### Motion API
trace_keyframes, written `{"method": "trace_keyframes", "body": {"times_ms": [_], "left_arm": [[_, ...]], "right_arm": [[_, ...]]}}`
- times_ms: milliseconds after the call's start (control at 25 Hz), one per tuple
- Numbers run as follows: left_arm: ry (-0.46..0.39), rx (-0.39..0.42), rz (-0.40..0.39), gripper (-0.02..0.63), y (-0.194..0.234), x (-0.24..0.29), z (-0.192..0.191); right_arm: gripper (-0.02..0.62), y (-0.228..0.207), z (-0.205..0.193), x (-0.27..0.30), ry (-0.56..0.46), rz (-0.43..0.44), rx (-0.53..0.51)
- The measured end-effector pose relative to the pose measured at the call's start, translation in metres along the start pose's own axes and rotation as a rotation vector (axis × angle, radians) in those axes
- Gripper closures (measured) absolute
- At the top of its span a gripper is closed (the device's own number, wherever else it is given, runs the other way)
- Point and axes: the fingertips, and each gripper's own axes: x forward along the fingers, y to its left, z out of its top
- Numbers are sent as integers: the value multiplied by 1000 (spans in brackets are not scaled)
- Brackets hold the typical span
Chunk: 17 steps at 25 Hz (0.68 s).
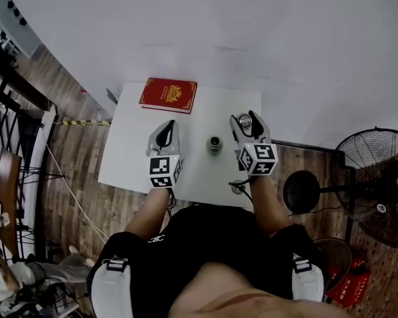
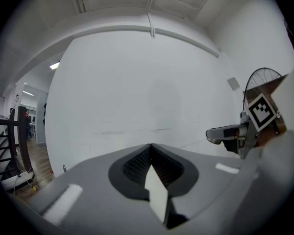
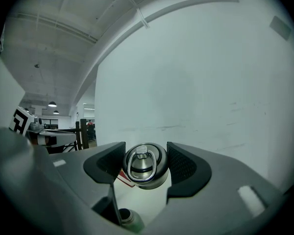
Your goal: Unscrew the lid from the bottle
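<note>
The steel bottle (image 1: 215,144) stands upright in the middle of the white table (image 1: 129,154), its mouth uncovered. In the right gripper view its open neck (image 3: 127,218) shows low between the jaws. My right gripper (image 1: 249,120) is raised to the right of the bottle and shut on the round metal lid (image 3: 146,164), whose ring handle faces the camera. The lid (image 1: 247,120) also shows in the head view. My left gripper (image 1: 166,128) hangs over the table left of the bottle, apart from it. Its jaws (image 2: 151,148) are pressed together with nothing between them.
A red book (image 1: 168,95) lies at the table's far edge, behind the left gripper. A standing fan (image 1: 375,177) and a dark round base (image 1: 301,192) stand on the wooden floor to the right. A white wall rises behind the table.
</note>
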Motion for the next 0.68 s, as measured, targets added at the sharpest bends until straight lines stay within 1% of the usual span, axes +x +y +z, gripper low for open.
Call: {"method": "trace_keyframes", "body": {"times_ms": [320,680], "left_arm": [[-12,-42,-18,552,-8,-1,12],[-24,-71,-38,552,-18,0,23]], "right_arm": [[325,7,5,-4,4,16,17],[325,11,16,-11,-9,33,-11]]}}
